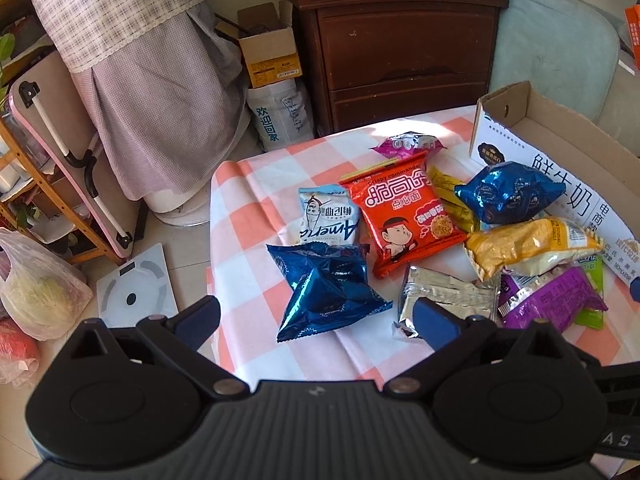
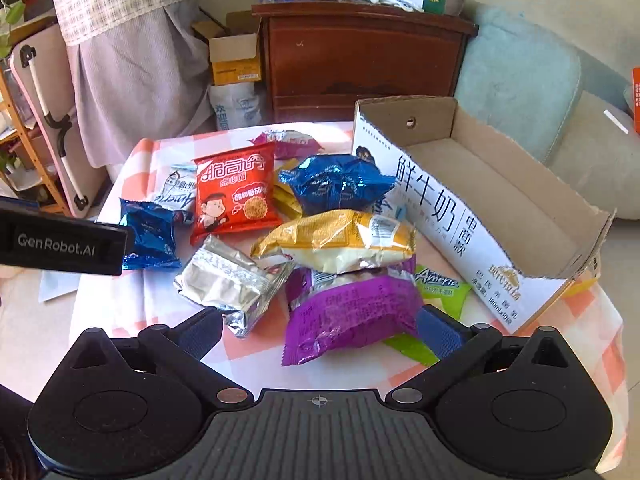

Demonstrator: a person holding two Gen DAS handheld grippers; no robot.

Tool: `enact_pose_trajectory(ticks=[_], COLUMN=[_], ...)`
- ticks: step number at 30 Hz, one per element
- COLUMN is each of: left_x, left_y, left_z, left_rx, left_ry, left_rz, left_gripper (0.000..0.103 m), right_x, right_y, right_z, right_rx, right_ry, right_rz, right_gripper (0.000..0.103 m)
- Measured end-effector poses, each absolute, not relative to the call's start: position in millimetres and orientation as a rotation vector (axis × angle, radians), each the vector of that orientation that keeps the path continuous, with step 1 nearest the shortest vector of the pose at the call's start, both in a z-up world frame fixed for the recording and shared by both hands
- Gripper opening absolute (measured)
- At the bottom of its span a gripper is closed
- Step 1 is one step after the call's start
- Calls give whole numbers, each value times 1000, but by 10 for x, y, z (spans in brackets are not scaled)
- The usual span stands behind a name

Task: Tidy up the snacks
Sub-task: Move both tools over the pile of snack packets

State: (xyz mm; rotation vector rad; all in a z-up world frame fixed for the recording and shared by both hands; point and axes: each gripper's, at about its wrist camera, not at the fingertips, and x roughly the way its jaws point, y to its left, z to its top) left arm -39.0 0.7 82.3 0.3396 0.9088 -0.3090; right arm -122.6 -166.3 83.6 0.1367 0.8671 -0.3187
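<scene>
We note box (image 2: pixel 436 204) marked 鲜牛奶 at table (image 1: pixel 248 216) right; snacks heaped beside it. Green pack (image 2: pixel 440 286) reads "America". Left gripper (image 1: pixel 316 316) wide open, empty. Right gripper (image 2: pixel 320 330) wide open around purple pack (image 2: pixel 352 316).

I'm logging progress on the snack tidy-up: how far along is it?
Barely begun. Done: nothing; the cardboard box looks empty. In hand: nothing; the left gripper and right gripper are both open, over the blue packet and purple packet. Left: every packet, including the red noodle packet and yellow packet, lies on the checked cloth.
</scene>
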Motion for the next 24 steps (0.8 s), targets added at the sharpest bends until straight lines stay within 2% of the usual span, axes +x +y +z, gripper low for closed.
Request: enact_pose_trajectory(ticks=[10,24], left_x=[-341,-240], left_y=[-139,-214], left_z=[757,582], left_rx=[357,319], left_ry=[922,964], left_rz=[-310,-260], left_gripper=[102,102], right_x=[-1014,-904], right_y=[-1992,-1994], right_z=[967,860], right_rx=[234,194], right_ry=[862,884], right_rz=[-469,-512], right_gripper=[103,103])
